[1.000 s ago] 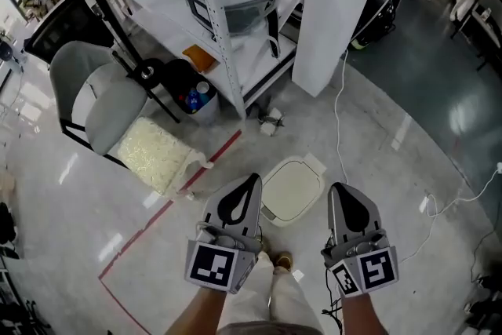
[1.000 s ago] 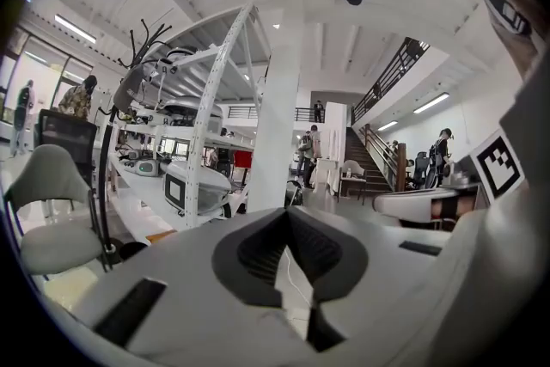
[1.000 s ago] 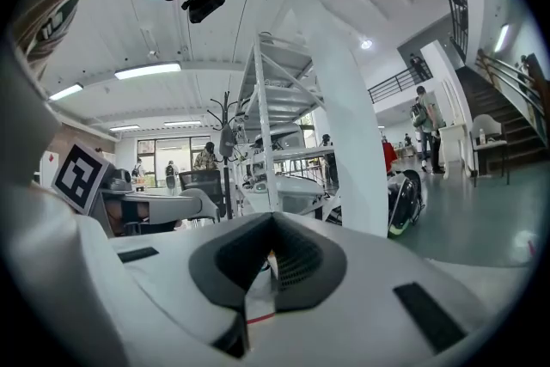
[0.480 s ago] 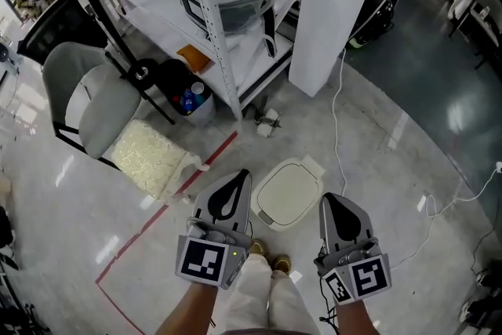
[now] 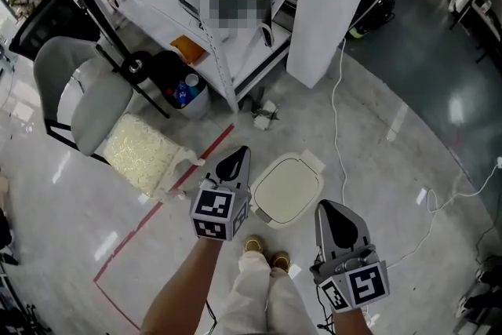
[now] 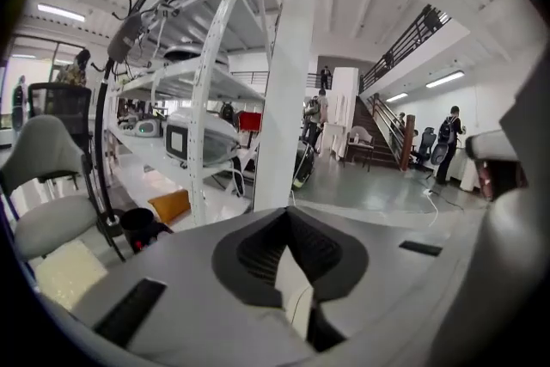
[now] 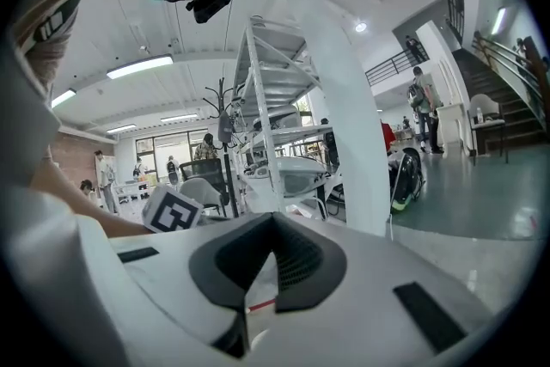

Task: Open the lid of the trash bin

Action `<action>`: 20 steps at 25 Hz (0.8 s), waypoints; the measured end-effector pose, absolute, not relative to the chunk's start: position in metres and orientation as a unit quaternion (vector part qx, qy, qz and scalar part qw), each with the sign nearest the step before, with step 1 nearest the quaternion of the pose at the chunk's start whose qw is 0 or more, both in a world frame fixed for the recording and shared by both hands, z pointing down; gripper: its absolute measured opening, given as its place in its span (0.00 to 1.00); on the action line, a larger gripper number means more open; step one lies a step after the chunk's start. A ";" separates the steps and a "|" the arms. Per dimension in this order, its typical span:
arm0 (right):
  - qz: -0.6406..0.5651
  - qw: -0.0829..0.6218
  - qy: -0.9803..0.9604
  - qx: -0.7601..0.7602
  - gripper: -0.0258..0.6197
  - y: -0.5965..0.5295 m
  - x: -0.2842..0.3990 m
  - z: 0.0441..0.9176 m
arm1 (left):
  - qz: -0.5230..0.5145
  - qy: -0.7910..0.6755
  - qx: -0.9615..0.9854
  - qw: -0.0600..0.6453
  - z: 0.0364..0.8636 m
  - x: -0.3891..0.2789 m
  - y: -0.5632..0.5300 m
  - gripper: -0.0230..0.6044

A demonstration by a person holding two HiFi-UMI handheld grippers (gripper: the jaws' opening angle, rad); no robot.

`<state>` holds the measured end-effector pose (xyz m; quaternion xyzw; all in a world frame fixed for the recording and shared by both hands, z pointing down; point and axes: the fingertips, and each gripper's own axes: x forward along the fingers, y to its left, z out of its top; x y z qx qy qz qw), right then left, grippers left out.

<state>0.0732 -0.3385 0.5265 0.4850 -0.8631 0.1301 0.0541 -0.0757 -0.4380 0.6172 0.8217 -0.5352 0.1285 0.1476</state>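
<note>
While the trash bin lid (image 5: 287, 190) is lying shut, I am hovering left tongs (image 5: 237, 158) beside it, right tongs (image 5: 338, 220) short of it, both closed, empty; next probably hooking its rim.

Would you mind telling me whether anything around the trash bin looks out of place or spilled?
Nothing looks spilled or damaged. The trash bin has its lid shut. A small crumpled white object lies loose by the shelving rack, and a white cable trails across the floor.
</note>
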 end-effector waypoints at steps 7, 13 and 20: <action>0.149 0.066 -0.858 0.488 0.07 -0.330 0.076 0.553 | 0.202 -0.509 0.795 0.261 0.755 -0.062 -0.416 0.01; 0.165 0.075 -0.852 0.491 0.07 -0.322 0.083 0.583 | 0.283 -0.468 0.771 0.325 0.865 -0.051 -0.357 0.02; 0.186 0.088 -0.848 0.489 0.07 -0.310 0.088 0.621 | 0.338 -0.447 0.735 0.381 0.945 -0.049 -0.297 0.02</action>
